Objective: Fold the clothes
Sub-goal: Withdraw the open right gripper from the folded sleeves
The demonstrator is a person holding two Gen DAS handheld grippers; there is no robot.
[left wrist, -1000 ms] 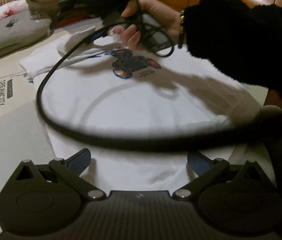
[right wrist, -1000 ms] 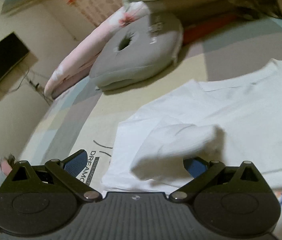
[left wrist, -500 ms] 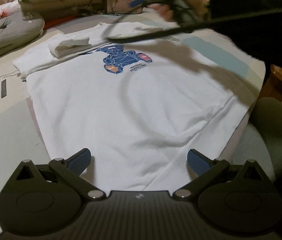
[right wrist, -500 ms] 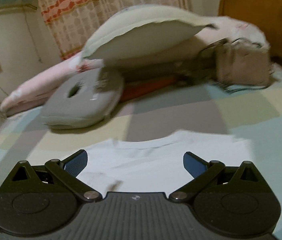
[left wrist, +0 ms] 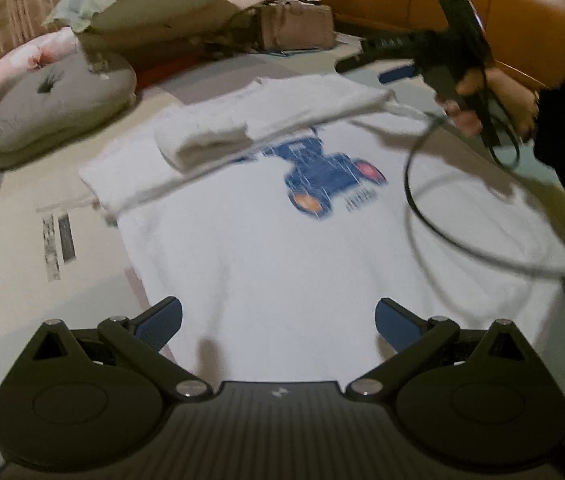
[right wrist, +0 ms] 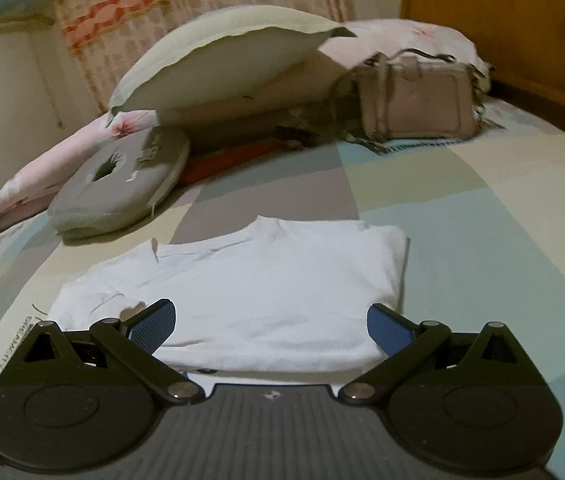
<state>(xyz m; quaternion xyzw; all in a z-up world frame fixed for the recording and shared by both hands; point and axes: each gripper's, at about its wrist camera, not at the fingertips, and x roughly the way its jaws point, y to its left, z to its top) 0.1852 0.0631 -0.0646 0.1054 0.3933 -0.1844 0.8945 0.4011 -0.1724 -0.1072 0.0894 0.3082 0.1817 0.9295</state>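
Your left hand-held gripper [left wrist: 278, 318] hangs released, its blue-padded jaws spread wide over the bottom hem of the white cotton T-shirt with a blue printed figure [left wrist: 322, 248]. That shirt lies flat in the middle of the pastel checked bed [right wrist: 502, 240], its sleeves already turned in across the chest. Toward the bed's far left edge sits a grey ring-shaped cushion [right wrist: 122, 188]; a pale pink handbag [right wrist: 422, 108] rests near the far right corner by the wooden headboard. Your right hand-held gripper [right wrist: 270, 324] is likewise released, empty, poised above the shirt's folded shoulder edge, with your right hand [left wrist: 490, 100] around its handle.
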